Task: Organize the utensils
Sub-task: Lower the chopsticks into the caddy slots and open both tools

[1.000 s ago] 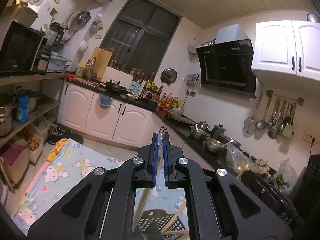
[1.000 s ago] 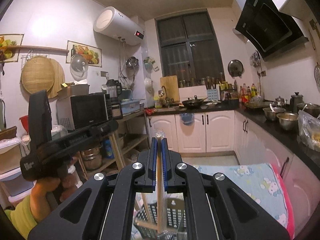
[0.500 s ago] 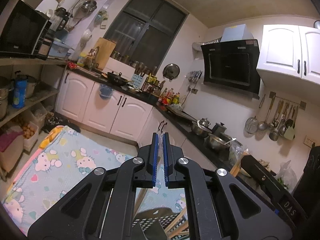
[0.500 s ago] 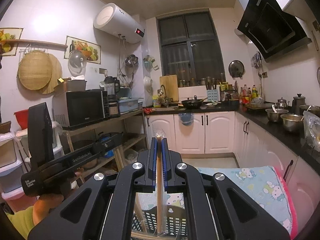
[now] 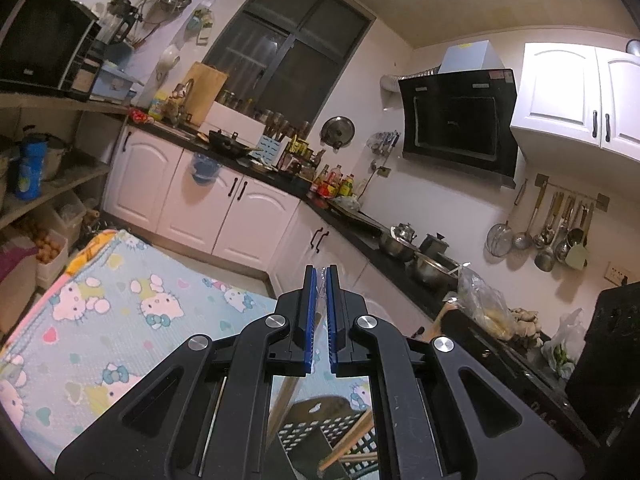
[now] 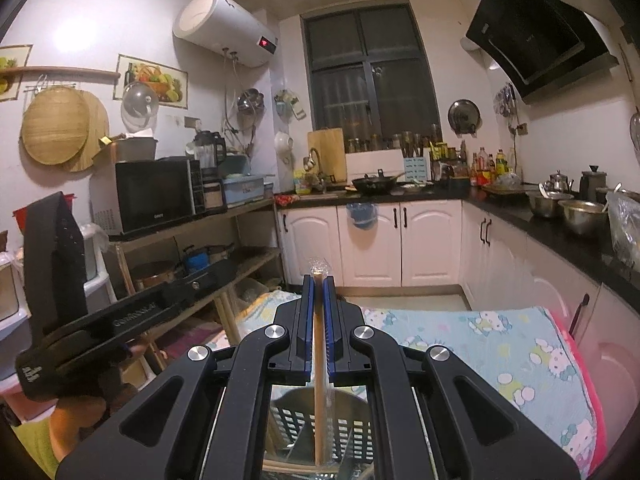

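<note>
The left gripper [image 5: 321, 276] has tilted downward, so the cartoon-print blue mat [image 5: 120, 304] fills more of the lower left. Its blue-padded jaws clamp a clear-wrapped utensil [image 5: 320, 294]. At bottom centre, the right gripper [image 6: 318, 284] clamps a pale wooden chopstick [image 6: 319, 360] in clear wrap above the black slotted plastic basket [image 6: 296, 420].

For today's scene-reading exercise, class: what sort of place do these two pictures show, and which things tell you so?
A lived-in home kitchen: a range hood on the wall, ladles and strainers hanging on a rail, and a microwave on a shelf beside white cabinets.
</note>
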Available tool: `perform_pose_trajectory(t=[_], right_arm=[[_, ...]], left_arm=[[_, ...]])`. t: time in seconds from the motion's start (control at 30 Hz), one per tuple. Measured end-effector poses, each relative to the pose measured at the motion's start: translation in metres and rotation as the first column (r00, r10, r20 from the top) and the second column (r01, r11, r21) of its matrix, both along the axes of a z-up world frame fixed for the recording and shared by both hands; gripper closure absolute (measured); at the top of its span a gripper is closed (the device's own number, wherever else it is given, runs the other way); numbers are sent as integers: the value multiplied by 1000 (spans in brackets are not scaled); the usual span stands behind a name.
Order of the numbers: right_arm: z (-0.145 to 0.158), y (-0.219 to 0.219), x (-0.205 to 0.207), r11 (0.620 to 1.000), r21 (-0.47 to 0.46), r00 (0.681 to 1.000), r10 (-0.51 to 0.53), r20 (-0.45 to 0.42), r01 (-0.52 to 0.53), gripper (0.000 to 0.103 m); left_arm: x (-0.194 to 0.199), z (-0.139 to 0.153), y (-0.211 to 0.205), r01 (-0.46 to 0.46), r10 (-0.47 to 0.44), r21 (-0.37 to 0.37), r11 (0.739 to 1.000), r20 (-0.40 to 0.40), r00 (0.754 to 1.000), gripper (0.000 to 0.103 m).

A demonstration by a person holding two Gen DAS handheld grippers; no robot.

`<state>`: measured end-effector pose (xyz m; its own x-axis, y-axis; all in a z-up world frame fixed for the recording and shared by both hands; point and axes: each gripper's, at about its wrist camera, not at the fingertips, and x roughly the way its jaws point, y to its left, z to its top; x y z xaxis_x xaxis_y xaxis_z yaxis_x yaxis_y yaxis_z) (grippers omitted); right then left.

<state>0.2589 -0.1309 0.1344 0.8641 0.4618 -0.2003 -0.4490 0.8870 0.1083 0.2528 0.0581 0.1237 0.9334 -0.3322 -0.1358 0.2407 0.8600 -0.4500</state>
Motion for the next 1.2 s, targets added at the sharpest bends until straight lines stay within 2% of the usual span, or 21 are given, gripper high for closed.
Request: perform_pose_trajectory(t=[0.4, 0.83, 1.2], right_arm=[[-28, -6, 3, 1000, -4, 999, -22, -41, 22, 98], [-48, -19, -18, 999, -25, 998, -39, -47, 38, 98], [-60, -36, -37, 999, -6, 993, -50, -105, 49, 98]], left_arm=[[4, -23, -3, 19, -19, 2, 1000, -39, 999, 102], [-3, -37, 2, 14, -13, 8, 1000, -82, 997, 102], [-10, -43, 7, -4, 5, 13, 1000, -116, 993, 102]])
